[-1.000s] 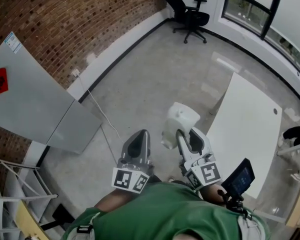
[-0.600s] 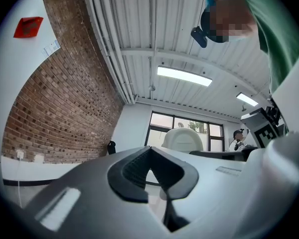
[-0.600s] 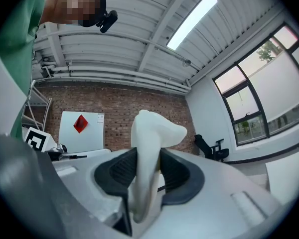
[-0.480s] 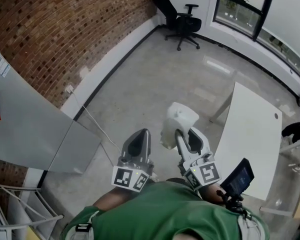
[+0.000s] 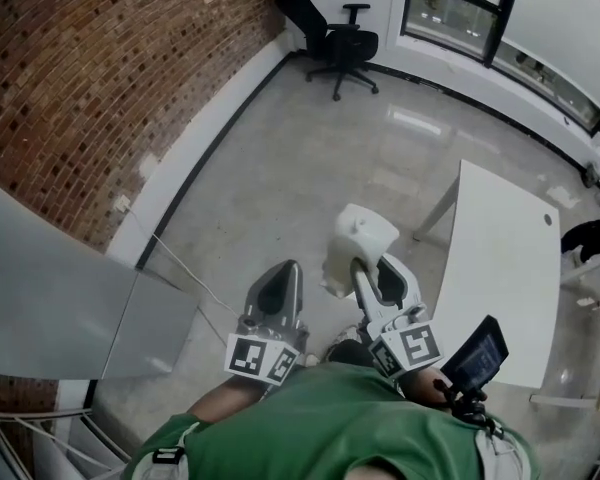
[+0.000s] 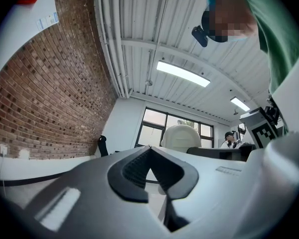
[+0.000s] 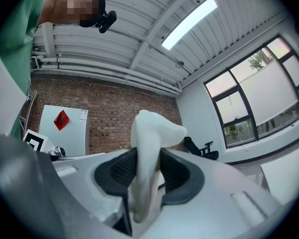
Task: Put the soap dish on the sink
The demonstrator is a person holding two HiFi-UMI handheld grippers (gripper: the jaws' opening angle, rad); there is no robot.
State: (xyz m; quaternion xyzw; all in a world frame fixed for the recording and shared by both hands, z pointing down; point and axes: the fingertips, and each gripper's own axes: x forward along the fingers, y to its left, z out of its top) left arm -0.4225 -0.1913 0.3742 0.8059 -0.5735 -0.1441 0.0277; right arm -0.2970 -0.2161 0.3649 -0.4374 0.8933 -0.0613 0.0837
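Note:
A white soap dish [image 5: 360,236] stands on edge between the jaws of my right gripper [image 5: 376,270], which is shut on it and holds it above the floor in front of the person's body. In the right gripper view, the soap dish [image 7: 152,129] rises out of the dark pads [image 7: 118,169] of the right gripper [image 7: 148,157]. My left gripper [image 5: 283,268] is beside it on the left, shut, with nothing in it. Its jaws [image 6: 149,151] meet at the tips in the left gripper view, where the soap dish [image 6: 182,136] shows beyond them. No sink is in view.
A white table [image 5: 500,258] stands on the concrete floor to the right. A black office chair [image 5: 332,33] is far ahead by the windows. A brick wall [image 5: 90,88] runs along the left, with a grey panel [image 5: 50,298] leaning on it and a cable [image 5: 185,273] on the floor.
The room has shifted in the head view: the chair moved left, the grey panel slid down and left. Both grippers keep their places before the body, the dish still held.

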